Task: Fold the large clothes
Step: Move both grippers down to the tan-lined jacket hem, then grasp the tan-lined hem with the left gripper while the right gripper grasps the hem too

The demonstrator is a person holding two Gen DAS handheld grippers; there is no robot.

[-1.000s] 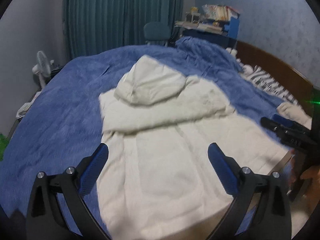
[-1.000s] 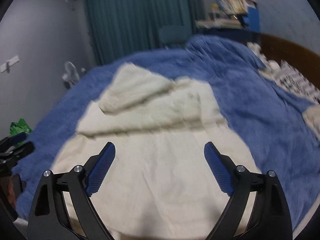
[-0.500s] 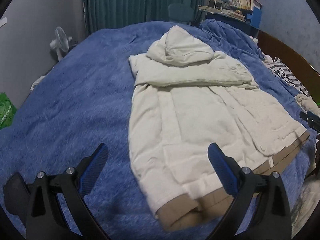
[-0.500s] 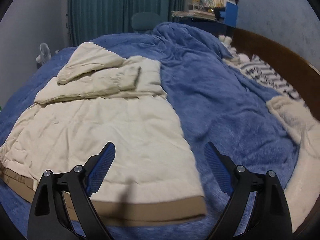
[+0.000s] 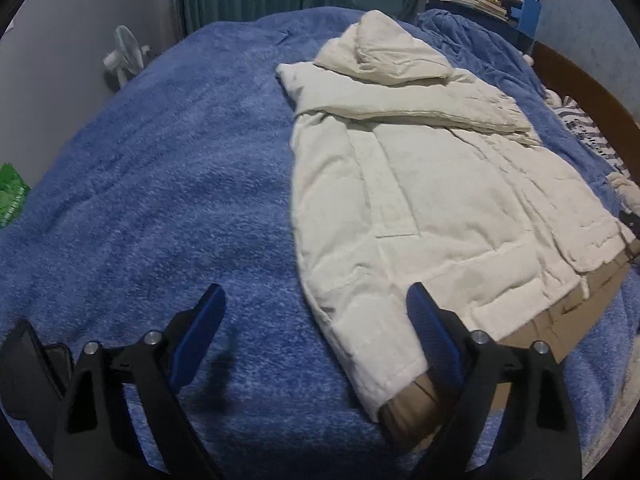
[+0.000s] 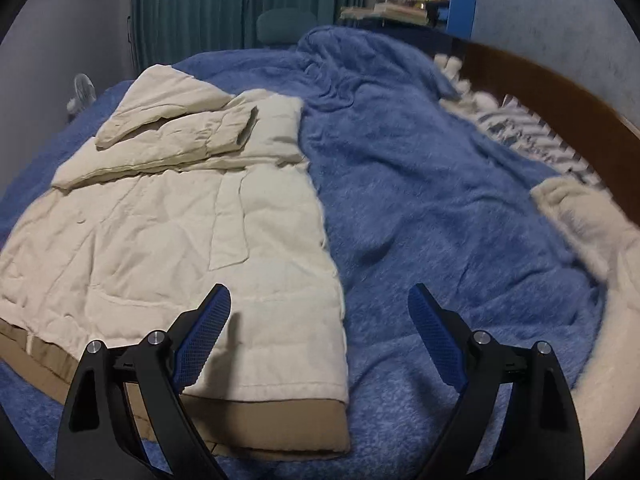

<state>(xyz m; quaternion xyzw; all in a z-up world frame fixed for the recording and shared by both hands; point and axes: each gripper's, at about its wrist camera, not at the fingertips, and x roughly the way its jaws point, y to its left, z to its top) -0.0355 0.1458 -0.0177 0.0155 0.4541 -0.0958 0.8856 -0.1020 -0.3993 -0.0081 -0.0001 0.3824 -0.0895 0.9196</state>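
Observation:
A large cream hooded jacket [image 5: 420,184] lies flat on a blue blanket [image 5: 160,184], hood at the far end, sleeves folded across the chest, tan hem nearest me. It also shows in the right wrist view [image 6: 168,224]. My left gripper [image 5: 316,320] is open and empty, hovering over the jacket's near left hem corner [image 5: 396,396]. My right gripper [image 6: 320,320] is open and empty above the jacket's near right hem corner [image 6: 320,416].
The blue blanket [image 6: 420,200] covers the whole bed and bunches at the far right. A brown headboard [image 6: 560,108], a striped cloth [image 6: 532,132] and a cream fluffy cloth [image 6: 592,216] lie on the right. A fan [image 5: 124,56] stands left, teal curtains [image 6: 240,0] behind.
Both grippers have pulled back toward the hem end and moved apart, the left toward the left hem corner, the right toward the right one. The jacket has not moved.

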